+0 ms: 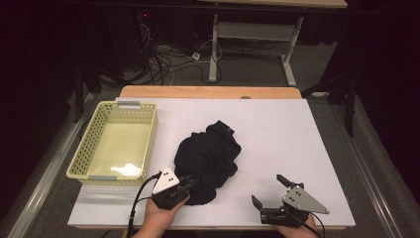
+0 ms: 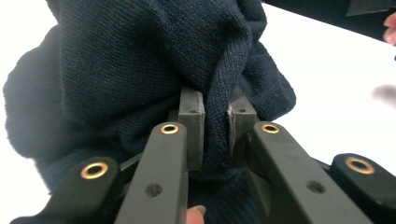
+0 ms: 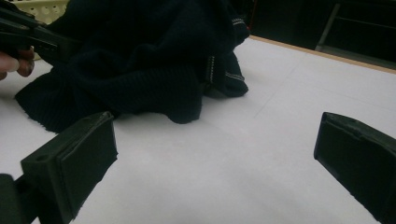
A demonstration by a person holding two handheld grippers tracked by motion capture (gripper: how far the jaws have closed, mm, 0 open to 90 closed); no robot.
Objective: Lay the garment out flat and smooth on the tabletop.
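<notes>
1. Sweater (image 1: 208, 159): dark knit, crumpled in a heap mid-bench, nearer the front edge. Left claw (image 1: 190, 179) is at its near-left corner, closed down on a fold of the knit. In the left gripper view the pads (image 2: 192, 122) squeeze a ridge of fabric between them, and the pinch looks deep, not just on the edge.
2. Right claw (image 1: 270, 191): wide open, holding nothing, sitting low over bare bench (image 1: 277, 134) to the right of the heap. In the right gripper view the sweater (image 3: 140, 60) lies ahead and to the left, apart from the claw.
3. Basket (image 1: 115, 141): yellow, perforated, on the left side of the bench, just beside the sweater but not touching it. Looks empty.
4. Judged step: left grip just made; lift or spread comes next.
5. To do it well:
   - Keep the left claw clamped and lift slowly; knit stretches, and a jerk could slip the fold out.
   - Check whether one layer or several are pinched. I can't tell from here; a multi-layer pinch will drag up the whole lump.
   - Bring the right claw to a separate edge or hem (image 3: 211, 70), well apart from the left grip, before pulling.
   - Keep the trailing cable (image 1: 136, 201) off the fabric.
6. Risk: the heap drags along the bench toward the basket rather than unfolding.
</notes>
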